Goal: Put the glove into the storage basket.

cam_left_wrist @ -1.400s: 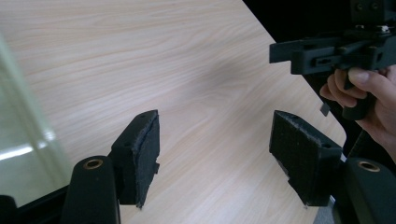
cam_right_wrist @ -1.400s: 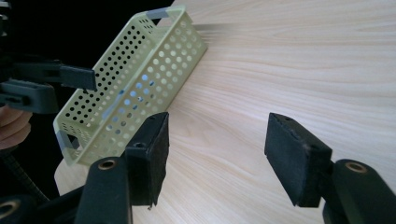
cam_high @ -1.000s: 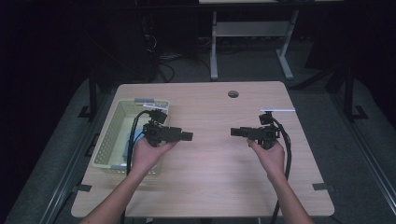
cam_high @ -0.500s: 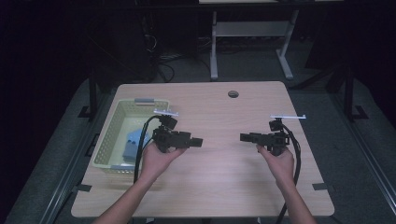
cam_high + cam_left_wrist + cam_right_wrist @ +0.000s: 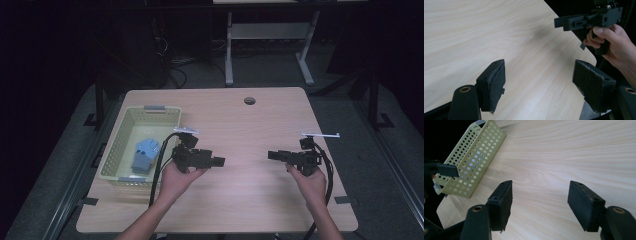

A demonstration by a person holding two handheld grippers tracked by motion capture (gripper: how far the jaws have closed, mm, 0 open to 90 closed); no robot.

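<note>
Dark room, grey floor (image 5: 280,75), white-legged table (image 5: 230,55) behind

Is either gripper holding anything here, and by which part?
Nothing is held. The left gripper and the right gripper both stand open over the bare light wooden table.

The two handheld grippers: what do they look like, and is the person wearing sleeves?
Both the left gripper and the right gripper are black pistol-grip tools with two blocky jaws faced in rough dark foam pads. Each carries a pale grey plate on top and trails a thick black cable. The forearms are bare, no sleeves visible.
</note>
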